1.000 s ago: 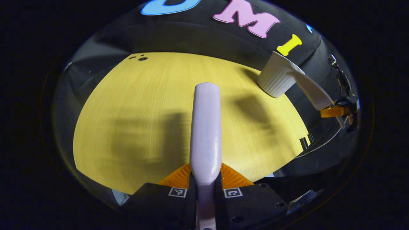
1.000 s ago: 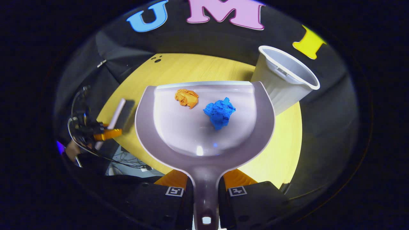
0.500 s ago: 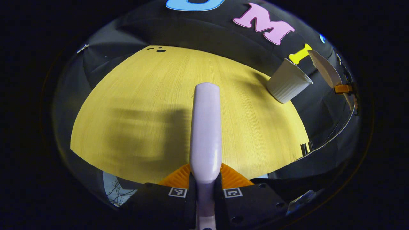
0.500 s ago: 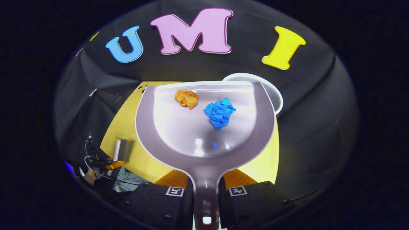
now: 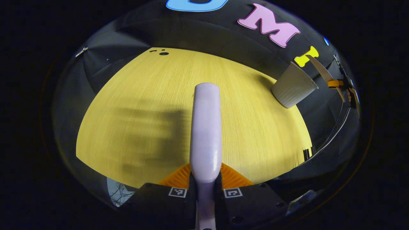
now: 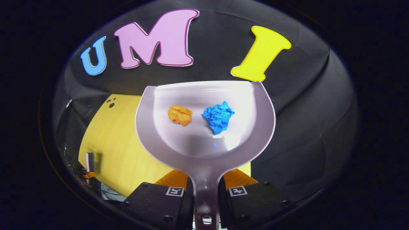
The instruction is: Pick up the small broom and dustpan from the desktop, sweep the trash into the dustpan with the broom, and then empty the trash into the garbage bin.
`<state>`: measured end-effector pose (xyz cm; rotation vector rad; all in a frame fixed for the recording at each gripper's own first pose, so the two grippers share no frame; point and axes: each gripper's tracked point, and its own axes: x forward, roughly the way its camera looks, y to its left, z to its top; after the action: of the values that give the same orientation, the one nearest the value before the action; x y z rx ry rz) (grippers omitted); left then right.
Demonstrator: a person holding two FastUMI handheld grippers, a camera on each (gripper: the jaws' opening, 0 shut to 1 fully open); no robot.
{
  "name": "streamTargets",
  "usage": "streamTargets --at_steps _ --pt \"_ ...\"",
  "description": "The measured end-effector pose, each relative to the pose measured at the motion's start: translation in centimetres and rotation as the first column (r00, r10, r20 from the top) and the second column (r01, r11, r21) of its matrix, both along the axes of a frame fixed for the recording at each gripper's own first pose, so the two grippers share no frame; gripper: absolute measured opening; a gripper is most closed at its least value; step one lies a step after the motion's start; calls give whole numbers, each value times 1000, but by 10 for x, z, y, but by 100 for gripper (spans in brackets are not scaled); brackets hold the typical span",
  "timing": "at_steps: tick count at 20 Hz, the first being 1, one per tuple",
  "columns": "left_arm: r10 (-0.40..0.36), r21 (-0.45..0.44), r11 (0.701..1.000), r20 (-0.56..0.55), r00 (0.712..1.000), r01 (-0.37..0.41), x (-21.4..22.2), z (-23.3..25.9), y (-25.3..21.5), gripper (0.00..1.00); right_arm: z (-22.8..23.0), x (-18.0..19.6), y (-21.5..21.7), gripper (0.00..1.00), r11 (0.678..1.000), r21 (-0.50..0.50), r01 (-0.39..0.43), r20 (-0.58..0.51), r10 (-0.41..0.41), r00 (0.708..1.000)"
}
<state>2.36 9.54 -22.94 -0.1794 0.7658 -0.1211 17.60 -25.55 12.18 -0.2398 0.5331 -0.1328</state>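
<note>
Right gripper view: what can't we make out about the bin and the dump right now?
- Bin: in the right gripper view the dustpan blocks where it would sit.
- Bin's inside: left gripper view shows its outer wall from the side, mouth turned away.
- Dustpan: edge-on and tiny there, so the orange paper wad and blue paper wad can't be placed over the bin.

**Yellow worktop in a black-draped booth**

A pale yellow wood-grain worktop [image 5: 153, 105] is walled behind and at the sides by creased black cloth [image 6: 300, 105]. Soft shadows fall across its near half. Small dark holes [image 5: 163, 53] mark its far edge. Cables [image 5: 119, 198] hang below the near edge.
</note>
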Motion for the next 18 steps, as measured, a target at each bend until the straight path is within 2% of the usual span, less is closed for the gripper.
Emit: streamTargets --at_steps 1,2,5,6,7,9,12,13,14,15,16,17,18 --pt "-2 24 1000 4 1000 2 5 3 2 27 -1 8 -11 31 999 -37 29 5 -28 1000" --pt "-3 38 999 8 1000 3 10 8 4 27 -3 15 -21 36 996 -76 54 8 -54 999" --pt "4 33 999 18 1000 -5 22 23 0 27 -7 31 -45 36 977 -189 96 22 -94 995" --pt "9 28 1000 19 1000 -9 24 25 0 27 -9 36 -51 41 968 -226 104 24 -102 995" --pt "13 27 1000 16 1000 -13 27 27 -1 27 -11 39 -55 36 960 -261 105 25 -102 994" --pt "20 33 999 4 1000 -21 28 25 -1 27 -13 47 -64 36 940 -329 94 39 -86 996" --pt "20 30 999 -38 999 -19 22 22 -6 27 -11 50 -76 36 861 -498 101 54 -85 995" --pt "18 38 999 -45 999 -17 21 23 -5 28 -11 49 -79 36 845 -525 102 54 -87 995" --pt "20 51 999 -49 999 -18 20 23 -3 28 -9 51 -79 31 830 -549 102 57 -84 995" --pt "25 58 998 -52 998 -22 21 24 -1 28 -8 51 -82 36 809 -578 104 60 -85 995" --pt "31 55 998 -56 998 -28 22 25 -2 28 -7 49 -85 35 782 -614 106 60 -87 994" --pt "37 42 999 -59 998 -34 22 27 -5 28 -6 46 -90 40 747 -657 103 59 -85 995" --pt "38 29 999 -63 997 -36 23 28 -8 27 -3 45 -89 35 716 -692 92 64 -66 996"
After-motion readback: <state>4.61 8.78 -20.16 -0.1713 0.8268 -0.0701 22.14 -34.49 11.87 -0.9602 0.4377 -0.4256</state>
